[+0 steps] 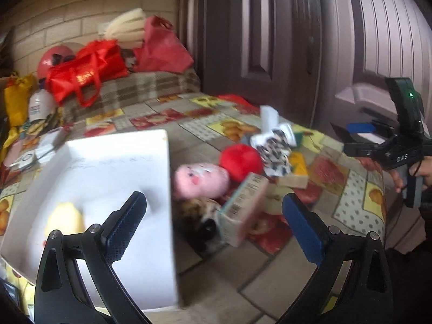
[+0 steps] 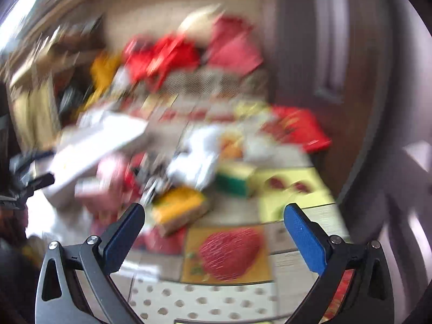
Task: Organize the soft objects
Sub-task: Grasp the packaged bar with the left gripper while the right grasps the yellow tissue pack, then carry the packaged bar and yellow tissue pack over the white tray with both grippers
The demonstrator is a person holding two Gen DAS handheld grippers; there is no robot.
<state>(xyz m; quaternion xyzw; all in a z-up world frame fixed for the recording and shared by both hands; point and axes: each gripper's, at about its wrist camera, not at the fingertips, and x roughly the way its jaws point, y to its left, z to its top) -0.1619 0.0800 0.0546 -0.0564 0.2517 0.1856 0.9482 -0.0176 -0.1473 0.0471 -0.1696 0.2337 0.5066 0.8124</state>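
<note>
Both tools gape wide and empty, the left tool (image 1: 213, 210) hovering at lower centre between the white box (image 1: 108, 167) and the pink plush (image 1: 199, 179), seemingly ready to collect it.

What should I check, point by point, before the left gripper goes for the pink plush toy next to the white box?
1. Left gripper open and empty: ok.
2. Right gripper open and empty: ok.
3. Pink plush toy in view, top free: ok.
4. Toy clear of neighbours: not ok; red pompom and small carton press against it.
5. White box has room: ok; only a yellow item shows inside.
6. Right wrist view sharp: not ok, blurred.
</note>
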